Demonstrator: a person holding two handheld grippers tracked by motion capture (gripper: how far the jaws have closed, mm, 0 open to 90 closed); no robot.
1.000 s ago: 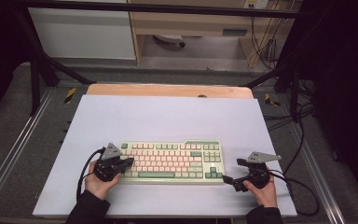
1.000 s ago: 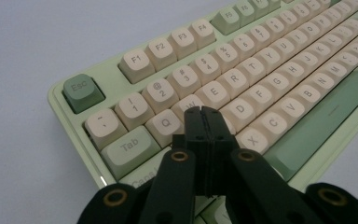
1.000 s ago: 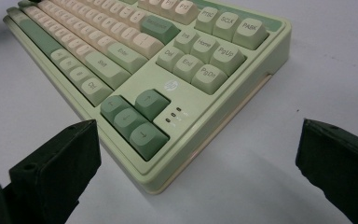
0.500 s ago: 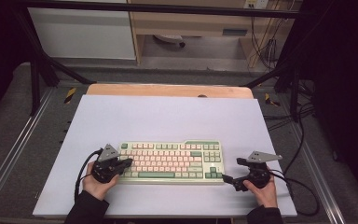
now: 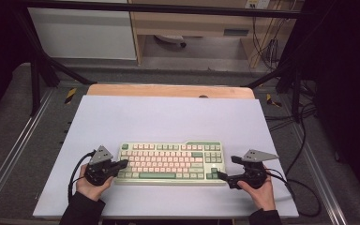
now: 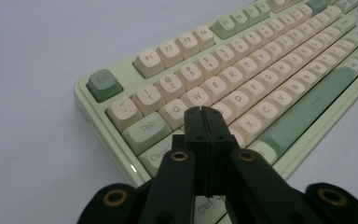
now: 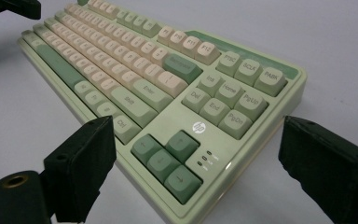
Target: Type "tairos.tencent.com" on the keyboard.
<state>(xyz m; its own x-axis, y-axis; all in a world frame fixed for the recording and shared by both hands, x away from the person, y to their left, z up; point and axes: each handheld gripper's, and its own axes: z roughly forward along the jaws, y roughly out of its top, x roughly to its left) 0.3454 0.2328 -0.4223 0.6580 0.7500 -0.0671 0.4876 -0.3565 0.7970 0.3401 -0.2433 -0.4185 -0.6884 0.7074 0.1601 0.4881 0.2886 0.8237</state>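
Right gripper (image 5: 226,168) jaws, spread, have just been closing around keyboard (image 5: 171,161); left gripper (image 5: 120,164) jaws pressed together.

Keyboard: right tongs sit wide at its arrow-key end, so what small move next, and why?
Probably close the right tongs, already closing, on the keyboard's corner: it lies between them, pads apart from it. The left tongs, shut, rest over the left keys.

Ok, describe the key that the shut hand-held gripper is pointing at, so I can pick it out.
Start at the pale green keyboard on the white table. Go to its end nearest the left hand-held gripper, whose shut tips hover over the letter rows, just below W. Which key lies directly under them I cannot tell.
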